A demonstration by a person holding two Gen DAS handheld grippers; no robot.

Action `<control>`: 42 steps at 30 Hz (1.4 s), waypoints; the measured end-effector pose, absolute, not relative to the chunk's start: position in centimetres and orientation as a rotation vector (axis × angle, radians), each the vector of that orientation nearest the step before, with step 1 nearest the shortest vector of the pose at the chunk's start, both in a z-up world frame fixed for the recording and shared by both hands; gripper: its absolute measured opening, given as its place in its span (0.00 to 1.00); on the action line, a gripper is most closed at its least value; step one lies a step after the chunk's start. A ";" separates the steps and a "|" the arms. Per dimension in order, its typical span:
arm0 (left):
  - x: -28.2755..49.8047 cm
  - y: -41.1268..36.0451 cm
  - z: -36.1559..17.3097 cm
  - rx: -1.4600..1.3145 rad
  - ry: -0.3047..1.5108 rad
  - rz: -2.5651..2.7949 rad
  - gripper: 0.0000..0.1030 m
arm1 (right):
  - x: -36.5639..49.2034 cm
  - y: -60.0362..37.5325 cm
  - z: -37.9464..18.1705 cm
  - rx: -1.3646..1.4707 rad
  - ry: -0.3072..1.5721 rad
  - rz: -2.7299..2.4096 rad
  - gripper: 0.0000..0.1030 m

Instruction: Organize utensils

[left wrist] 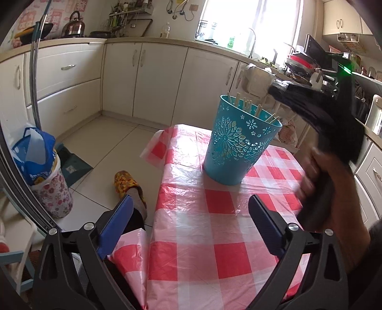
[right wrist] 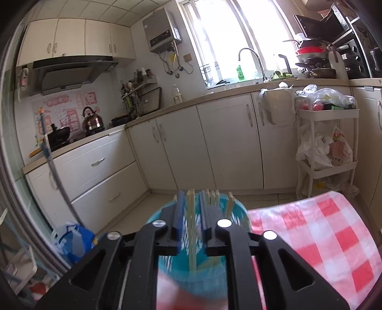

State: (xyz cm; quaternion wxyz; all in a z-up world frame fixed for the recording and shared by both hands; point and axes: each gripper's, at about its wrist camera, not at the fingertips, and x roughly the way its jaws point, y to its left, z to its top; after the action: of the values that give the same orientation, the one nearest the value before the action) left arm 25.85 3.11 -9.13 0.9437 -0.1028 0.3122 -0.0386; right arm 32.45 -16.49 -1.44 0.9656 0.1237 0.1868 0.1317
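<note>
Checked plastic cloth (left wrist: 214,214) covers the small kitchen table, and on it stands the teal holder (left wrist: 241,143), upright near the far edge with pale chopsticks (left wrist: 246,103) already inside. Directly above its mouth the right gripper (right wrist: 191,209) has its jaws slightly apart around 1 chopstick (right wrist: 191,238), which hangs loose and could tip past the rim. Wide apart and empty, the left gripper (left wrist: 188,226) hovers low nearby, steadying nothing, so a knock could slide the holder on the slick cloth.

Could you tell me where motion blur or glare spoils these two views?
Left wrist view: the hand holding the right gripper is smeared, the window blown out. Right wrist view: the teal holder is blurred, the window overexposed; both bend at the edges.
</note>
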 end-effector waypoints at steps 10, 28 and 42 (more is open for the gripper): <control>22.0 1.9 -5.2 -0.103 0.615 -0.046 0.92 | 18.4 -20.1 -4.9 0.269 0.618 0.161 0.75; 9.1 0.4 1.0 -0.006 0.624 0.005 0.93 | 1.6 -18.6 2.8 0.263 0.661 0.091 0.93; -0.2 0.3 3.1 0.015 0.558 0.045 0.93 | -7.1 -18.2 3.3 0.276 0.582 0.029 0.93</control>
State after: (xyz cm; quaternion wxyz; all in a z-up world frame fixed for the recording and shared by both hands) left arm -0.16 0.33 3.15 0.9611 0.0072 0.2753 0.0222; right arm -7.10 -18.23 3.25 0.9484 0.1355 0.2862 0.0141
